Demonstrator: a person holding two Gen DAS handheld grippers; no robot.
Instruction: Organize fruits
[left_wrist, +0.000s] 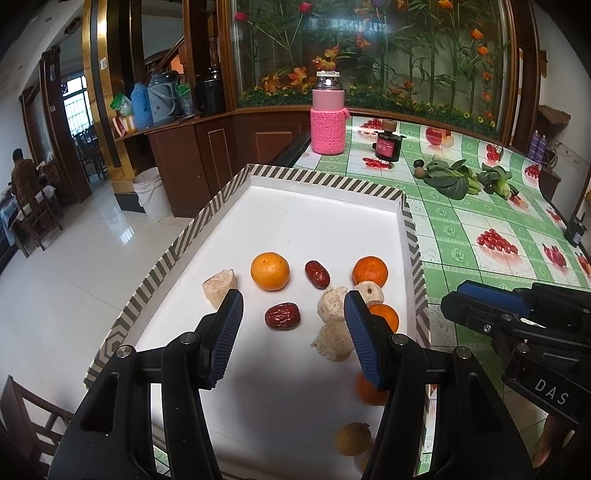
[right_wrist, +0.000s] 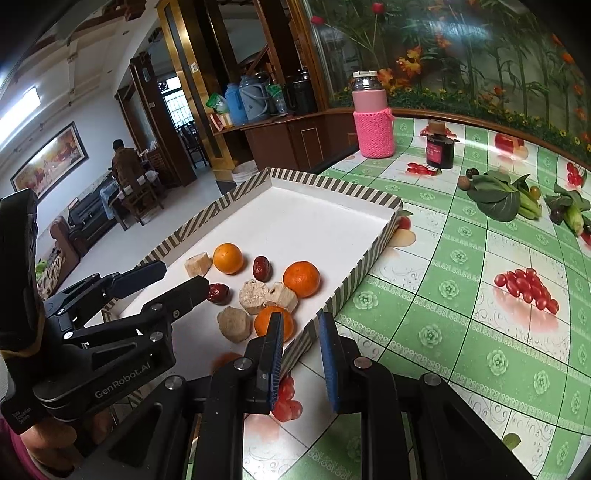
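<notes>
A white tray with a striped rim (left_wrist: 325, 177) (right_wrist: 332, 184) holds several oranges (left_wrist: 269, 271) (right_wrist: 301, 278), two red dates (left_wrist: 282, 316) (right_wrist: 261, 267) and several pale fruit chunks (left_wrist: 220, 286) (right_wrist: 254, 293). My left gripper (left_wrist: 291, 306) is open and empty, hovering over the tray above the near date; it also shows in the right wrist view (right_wrist: 183, 278). My right gripper (right_wrist: 301, 325) is open and empty over the tray's right rim, near an orange (right_wrist: 266, 321); it shows at the right of the left wrist view (left_wrist: 480, 295). A small brown fruit (left_wrist: 354, 438) lies at the tray's near end.
A pink flask (left_wrist: 328, 114) (right_wrist: 373, 118) and a dark jar (left_wrist: 388, 142) (right_wrist: 439, 146) stand at the table's back. Leafy greens and small fruits (left_wrist: 454, 177) (right_wrist: 502, 195) lie on the green checked tablecloth at the right. The tray's left side overhangs the floor.
</notes>
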